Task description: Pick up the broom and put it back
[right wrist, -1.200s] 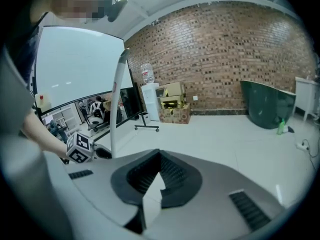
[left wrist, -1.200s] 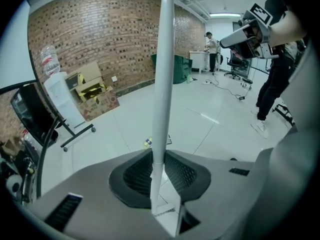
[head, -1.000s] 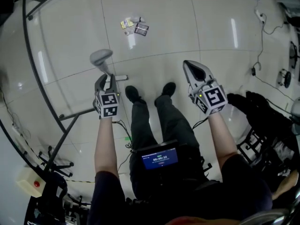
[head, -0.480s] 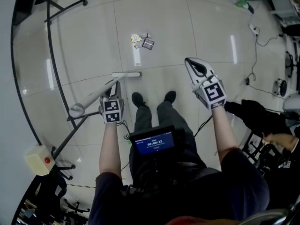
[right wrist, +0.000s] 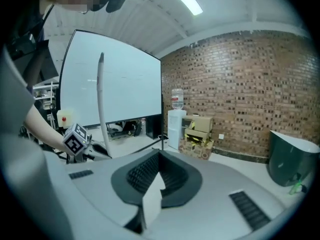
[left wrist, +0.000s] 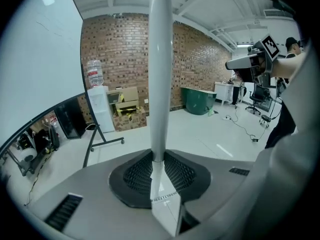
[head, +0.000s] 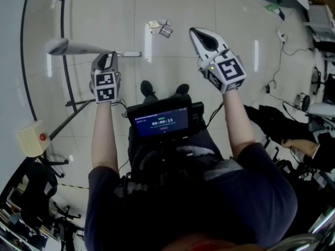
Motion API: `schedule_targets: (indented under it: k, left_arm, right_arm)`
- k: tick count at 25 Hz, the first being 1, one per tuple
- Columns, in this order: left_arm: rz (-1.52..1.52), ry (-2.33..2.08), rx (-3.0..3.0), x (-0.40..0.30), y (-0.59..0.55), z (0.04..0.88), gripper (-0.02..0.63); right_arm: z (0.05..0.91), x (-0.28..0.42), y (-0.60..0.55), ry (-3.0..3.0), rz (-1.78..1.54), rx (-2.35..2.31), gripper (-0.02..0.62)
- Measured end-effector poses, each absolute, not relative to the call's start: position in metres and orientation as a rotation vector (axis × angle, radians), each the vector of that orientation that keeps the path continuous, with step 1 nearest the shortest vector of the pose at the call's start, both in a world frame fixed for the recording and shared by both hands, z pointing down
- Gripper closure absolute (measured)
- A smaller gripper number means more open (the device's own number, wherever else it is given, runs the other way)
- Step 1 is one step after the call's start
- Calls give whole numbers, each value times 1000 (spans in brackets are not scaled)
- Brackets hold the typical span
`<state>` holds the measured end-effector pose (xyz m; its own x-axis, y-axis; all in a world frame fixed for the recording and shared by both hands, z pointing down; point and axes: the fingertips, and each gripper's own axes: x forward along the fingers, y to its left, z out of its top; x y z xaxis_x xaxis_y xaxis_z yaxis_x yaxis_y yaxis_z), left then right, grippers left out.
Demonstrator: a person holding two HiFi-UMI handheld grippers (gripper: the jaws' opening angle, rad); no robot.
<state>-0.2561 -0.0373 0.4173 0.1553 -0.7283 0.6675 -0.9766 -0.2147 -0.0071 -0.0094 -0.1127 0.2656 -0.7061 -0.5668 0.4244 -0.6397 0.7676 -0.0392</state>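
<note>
The left claw (left wrist: pixel 159 170) clamps the broom (left wrist: pixel 161 69), its handle running out ahead. The right claw (right wrist: pixel 152 189) is closed on nothing. Glossy tiled floor (head: pixel 183 4) lies below, with a brick wall (right wrist: pixel 240 94) ahead.

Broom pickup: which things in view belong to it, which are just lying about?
Job: long white broom handle, clamped in left gripper; right gripper, shut and empty.
Lying about: small scattered packets, white water dispenser, cardboard boxes, green bin.
</note>
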Motion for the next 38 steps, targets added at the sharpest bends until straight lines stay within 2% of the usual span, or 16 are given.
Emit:
schedule_targets:
  k: [6, 9, 15, 21, 29, 38]
  left_arm:
    - [667, -1708, 1988, -307, 6, 370, 529]
    - [615, -1735, 1990, -323, 18, 349, 529]
    - [573, -1774, 2001, -304, -5, 315, 531]
    - [604, -1820, 2025, -302, 25, 287, 531]
    - [588, -1886, 1991, -245, 60, 260, 531]
    - [416, -1995, 1924, -259, 65, 211, 531]
  right_arm:
    - [226, -93, -58, -2679, 278, 777, 580]
    - [216, -113, -40, -2704, 251, 732, 580]
    - [200, -98, -49, -2774, 231, 647, 580]
    - [189, -109, -1, -2843, 224, 455, 580]
    - [188, -28, 37, -2859, 241, 462, 580]
    - [182, -26, 41, -2861, 264, 395, 580]
